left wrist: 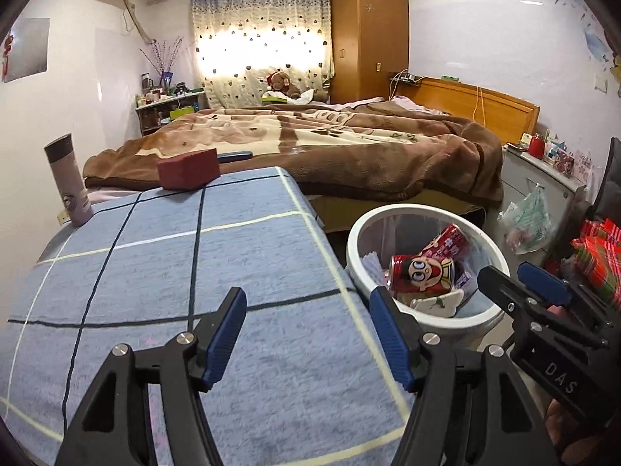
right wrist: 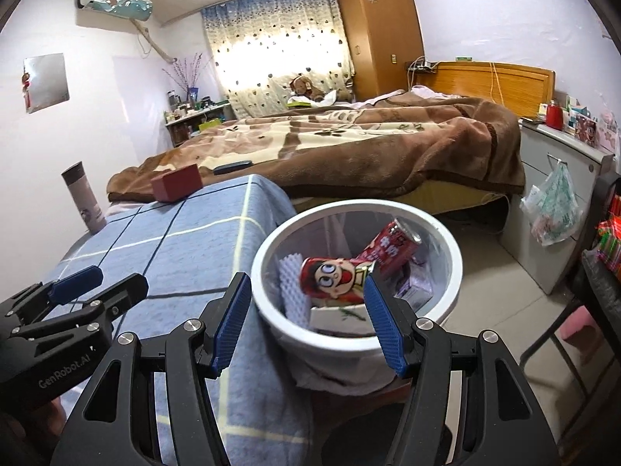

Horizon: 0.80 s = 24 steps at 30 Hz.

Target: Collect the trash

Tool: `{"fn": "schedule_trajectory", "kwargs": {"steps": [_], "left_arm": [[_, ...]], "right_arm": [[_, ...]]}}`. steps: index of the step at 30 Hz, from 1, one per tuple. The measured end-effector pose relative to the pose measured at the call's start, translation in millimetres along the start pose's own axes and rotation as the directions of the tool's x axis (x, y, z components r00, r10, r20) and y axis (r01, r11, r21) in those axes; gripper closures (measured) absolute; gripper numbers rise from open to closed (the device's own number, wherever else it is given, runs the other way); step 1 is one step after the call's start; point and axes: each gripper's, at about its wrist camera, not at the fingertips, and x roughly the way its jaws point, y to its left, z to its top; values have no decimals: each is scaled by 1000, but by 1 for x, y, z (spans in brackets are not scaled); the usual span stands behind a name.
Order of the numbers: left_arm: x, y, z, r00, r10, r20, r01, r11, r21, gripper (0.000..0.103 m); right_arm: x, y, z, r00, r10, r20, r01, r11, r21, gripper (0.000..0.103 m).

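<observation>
Thermos flask (left wrist: pixel 69 180) and dark red box (left wrist: pixel 189 168) stand at the far edge of the blue checked tablecloth (left wrist: pixel 233 272); neither looks like trash. Left gripper (left wrist: pixel 308 336) is spread wide, empty. White waste bin (right wrist: pixel 264 248) beside the table holds red cans (right wrist: pixel 333 281). Right gripper (right wrist: pixel 302 324) gapes empty above its rim. Probably finished: check the cloth before leaving.
</observation>
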Motion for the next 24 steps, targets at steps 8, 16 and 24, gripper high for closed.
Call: {"fn": "schedule_trajectory", "kwargs": {"steps": [8,16,24], "left_arm": [[-12,8,-15,1000,14,26,-13,1000,-9,35],[-17,9,-19,999,36,39,-36,999,-11,35],[-16,12,-21,999,34,27,-33,999,-21,35]], "right_arm": [[-6,10,-7,1000,21,21,-21,1000,-18,41],[-7,14,-11,1000,6,25,-5,1000,-28,41],[-9,17,-12,999,-7,31,7,1000,-27,41]]}}
